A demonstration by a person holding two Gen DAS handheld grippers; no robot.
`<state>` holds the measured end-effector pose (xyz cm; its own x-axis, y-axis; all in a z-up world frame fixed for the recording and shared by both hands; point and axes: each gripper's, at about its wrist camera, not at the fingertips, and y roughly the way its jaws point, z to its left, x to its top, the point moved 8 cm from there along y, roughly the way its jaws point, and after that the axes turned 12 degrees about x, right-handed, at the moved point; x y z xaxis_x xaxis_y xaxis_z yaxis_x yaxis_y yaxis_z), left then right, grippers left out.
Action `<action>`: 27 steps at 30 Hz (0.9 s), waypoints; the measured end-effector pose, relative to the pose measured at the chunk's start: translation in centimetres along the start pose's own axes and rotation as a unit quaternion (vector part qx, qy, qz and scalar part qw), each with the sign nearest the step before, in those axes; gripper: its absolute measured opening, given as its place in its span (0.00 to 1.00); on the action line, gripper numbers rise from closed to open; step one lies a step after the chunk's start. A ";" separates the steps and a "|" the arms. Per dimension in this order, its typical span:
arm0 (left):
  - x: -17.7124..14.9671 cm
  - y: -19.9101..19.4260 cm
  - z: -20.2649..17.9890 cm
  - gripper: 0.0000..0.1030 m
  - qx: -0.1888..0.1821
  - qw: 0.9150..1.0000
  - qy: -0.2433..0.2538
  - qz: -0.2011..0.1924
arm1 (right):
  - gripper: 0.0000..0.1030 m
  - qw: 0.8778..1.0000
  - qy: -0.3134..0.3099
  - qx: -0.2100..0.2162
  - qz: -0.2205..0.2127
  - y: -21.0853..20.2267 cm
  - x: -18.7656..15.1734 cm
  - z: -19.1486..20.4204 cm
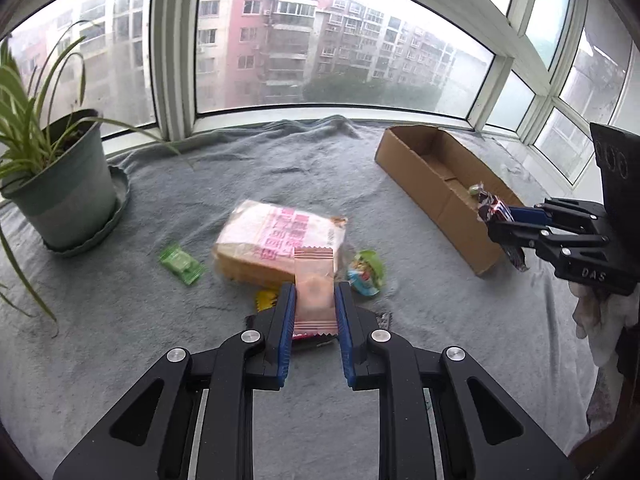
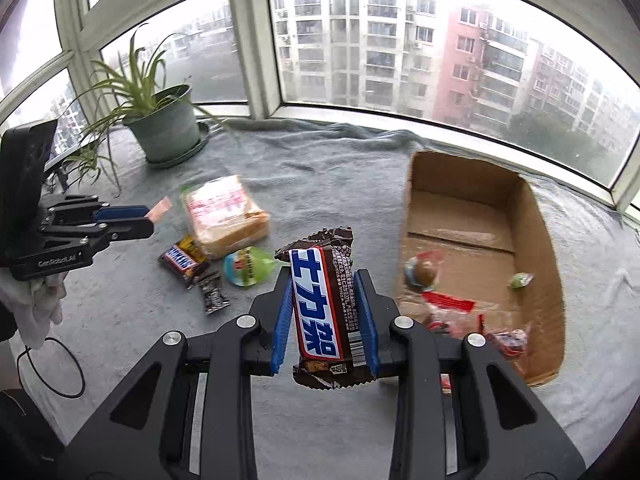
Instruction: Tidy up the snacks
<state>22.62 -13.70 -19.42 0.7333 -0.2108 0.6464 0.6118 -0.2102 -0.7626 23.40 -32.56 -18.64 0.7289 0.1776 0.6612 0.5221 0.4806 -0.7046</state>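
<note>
Snickers bar (image 2: 326,304) clamped in right gripper (image 2: 325,312) jaws; pink wafer packet (image 1: 314,292) pinched by left gripper (image 1: 315,312). Advice: carry both over cardboard box (image 2: 536,216), release low inside.

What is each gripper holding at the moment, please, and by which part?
The left gripper holds a pink sachet by its long sides; the right gripper holds a chocolate bar across its middle.
</note>
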 end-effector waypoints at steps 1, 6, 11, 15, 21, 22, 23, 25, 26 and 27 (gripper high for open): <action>0.4 0.0 -0.6 0.18 -0.004 1.000 0.003 -0.003 | 0.30 1.000 0.006 -0.007 -0.005 -0.5 0.3 -1.0; 2.2 0.1 -3.4 0.18 -0.025 1.000 0.014 -0.012 | 0.30 0.998 0.027 -0.046 -0.027 -2.7 1.6 -6.0; 4.2 0.1 -7.3 0.18 -0.053 0.998 0.028 -0.024 | 0.30 0.996 0.046 -0.069 -0.038 -3.2 2.7 -9.9; 5.5 0.2 -11.4 0.18 -0.079 0.995 0.046 -0.033 | 0.30 0.994 0.061 -0.080 -0.040 -3.2 2.8 -12.6; 6.4 1.5 -17.3 0.18 -0.111 0.991 0.069 -0.033 | 0.30 0.992 0.083 -0.087 -0.036 -2.4 2.2 -15.6; 6.4 1.7 -18.1 0.18 -0.115 0.990 0.073 -0.032 | 0.30 0.992 0.084 -0.088 -0.034 -2.3 2.0 -16.1; 6.4 1.9 -18.9 0.18 -0.119 0.989 0.077 -0.031 | 0.30 0.992 0.087 -0.090 -0.033 -2.2 1.9 -16.5; 6.3 2.3 -20.3 0.18 -0.126 0.988 0.082 -0.029 | 0.30 0.991 0.093 -0.090 -0.031 -2.0 1.6 -17.2; 6.2 2.5 -20.8 0.18 -0.128 0.988 0.084 -0.028 | 0.30 0.991 0.097 -0.090 -0.031 -2.0 1.4 -17.5; 6.1 2.7 -21.3 0.18 -0.130 0.987 0.086 -0.026 | 0.30 0.991 0.100 -0.089 -0.030 -1.8 1.3 -17.8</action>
<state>22.45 -35.90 -16.95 0.6288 -0.3474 0.6956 0.5332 -0.4585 -0.7109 31.28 -48.54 -21.08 0.7587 -0.0288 0.6509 0.6234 0.3221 -0.7124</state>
